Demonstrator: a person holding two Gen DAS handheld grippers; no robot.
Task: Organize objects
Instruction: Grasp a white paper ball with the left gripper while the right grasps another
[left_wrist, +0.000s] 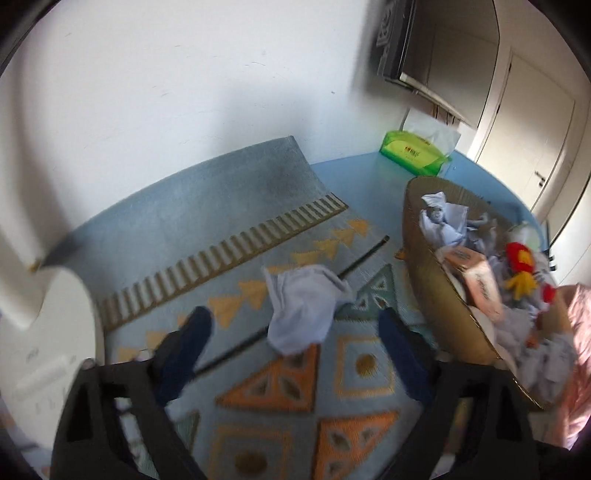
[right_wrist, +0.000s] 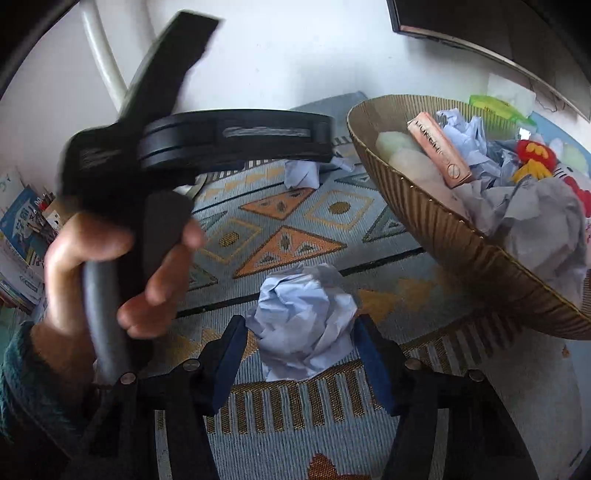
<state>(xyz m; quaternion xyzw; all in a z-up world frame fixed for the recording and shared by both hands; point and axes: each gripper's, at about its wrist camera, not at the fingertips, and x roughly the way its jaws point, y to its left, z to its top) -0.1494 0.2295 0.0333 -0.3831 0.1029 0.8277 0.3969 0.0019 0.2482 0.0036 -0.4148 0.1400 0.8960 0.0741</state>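
Your right gripper (right_wrist: 301, 354): fingers spread, paper ball (right_wrist: 303, 325) between them on rug (right_wrist: 295, 236), contact unclear. Your left gripper (left_wrist: 295, 332): fingers spread, second paper wad (left_wrist: 303, 310) just ahead on rug. Basket (right_wrist: 461, 236) of paper and toys at rug's right edge.

Crumpled matt paper ball (right_wrist: 304, 325); woven patterned rug (left_wrist: 280, 398); ribbed gold basket (right_wrist: 461, 236); glossy green plastic tissue box (left_wrist: 413, 153)

Home living room, patterned rug (left_wrist: 258, 229), wall-mounted TV (left_wrist: 436, 48), tissue box (left_wrist: 413, 153), white door (left_wrist: 532, 122)
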